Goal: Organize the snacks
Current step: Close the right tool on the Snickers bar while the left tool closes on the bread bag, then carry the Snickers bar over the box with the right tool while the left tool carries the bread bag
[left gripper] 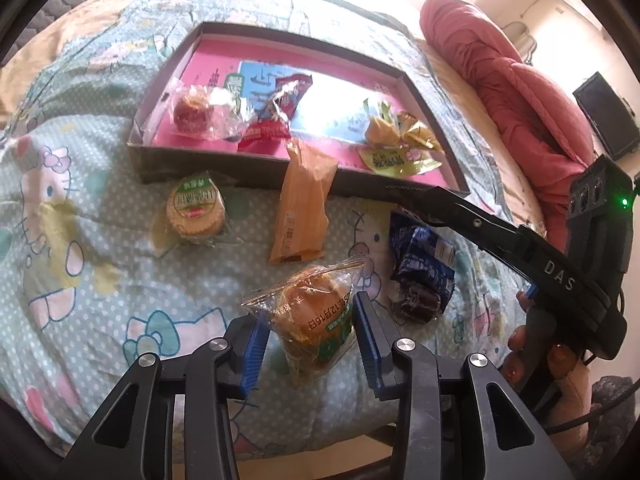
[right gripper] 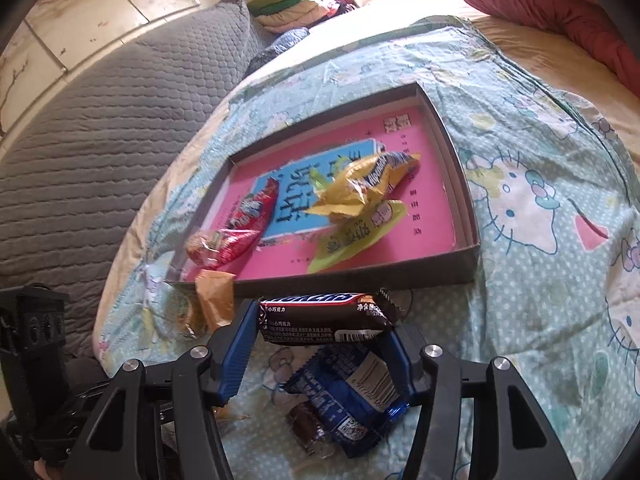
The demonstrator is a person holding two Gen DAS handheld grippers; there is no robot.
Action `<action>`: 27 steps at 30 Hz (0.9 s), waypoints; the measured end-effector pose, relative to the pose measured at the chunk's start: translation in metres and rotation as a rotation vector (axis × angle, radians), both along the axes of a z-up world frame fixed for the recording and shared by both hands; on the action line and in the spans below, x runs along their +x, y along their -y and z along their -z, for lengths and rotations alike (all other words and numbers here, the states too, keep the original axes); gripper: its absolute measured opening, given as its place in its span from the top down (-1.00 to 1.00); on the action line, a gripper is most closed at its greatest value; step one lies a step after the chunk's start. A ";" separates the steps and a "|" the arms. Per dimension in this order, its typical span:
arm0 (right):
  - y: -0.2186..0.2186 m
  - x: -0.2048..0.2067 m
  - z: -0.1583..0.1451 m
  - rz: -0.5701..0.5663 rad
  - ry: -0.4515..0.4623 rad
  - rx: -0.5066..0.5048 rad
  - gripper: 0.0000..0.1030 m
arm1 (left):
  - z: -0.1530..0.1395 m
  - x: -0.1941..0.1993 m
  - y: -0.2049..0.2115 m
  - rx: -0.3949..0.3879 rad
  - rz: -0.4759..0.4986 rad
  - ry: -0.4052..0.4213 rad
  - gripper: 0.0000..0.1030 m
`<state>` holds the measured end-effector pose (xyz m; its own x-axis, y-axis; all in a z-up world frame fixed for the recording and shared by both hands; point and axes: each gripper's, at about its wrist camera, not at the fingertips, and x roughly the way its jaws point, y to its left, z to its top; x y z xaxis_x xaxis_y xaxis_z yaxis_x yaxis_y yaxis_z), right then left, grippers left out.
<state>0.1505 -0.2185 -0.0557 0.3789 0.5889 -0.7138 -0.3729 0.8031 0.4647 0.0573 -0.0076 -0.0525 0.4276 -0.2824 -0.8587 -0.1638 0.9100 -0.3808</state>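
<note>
Jaws of the left gripper are seen clamped on a clear-wrapped bun, which is held between the blue pads above the bed. Listed loose on the cartoon-print sheet: a round biscuit pack, an orange packet leaning on the tray wall, and a blue packet. A shallow cardboard tray with a pink floor is recorded beyond them; a wrapped cake, a red packet and yellow-green packets are already laid in it. The right gripper's finger is seen crossing the frame, held by a hand.

Right wrist view: jaws of the right gripper are clamped endwise on a brown chocolate bar, which is lifted over the blue packet and a small brown wrapper. The tray is noted just ahead, with the red packet and yellow-green packets inside.

Risks, as judged: the bun's slick film may be lost from the pads if the hold is loosened. The bar, gripped only by its ends, may buckle or twist free. The orange packet may be dislodged by either load crossing the near wall, and the two grippers may collide at the tray.
</note>
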 end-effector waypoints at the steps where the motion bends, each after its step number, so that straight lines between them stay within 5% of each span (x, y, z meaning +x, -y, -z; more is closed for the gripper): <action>1: 0.001 -0.001 -0.003 0.000 0.009 0.009 -0.14 | -0.002 -0.001 -0.001 0.001 -0.001 0.006 0.18; 27: 0.010 0.000 -0.030 0.017 0.120 0.058 -0.14 | -0.041 0.006 -0.032 0.033 -0.088 0.159 0.18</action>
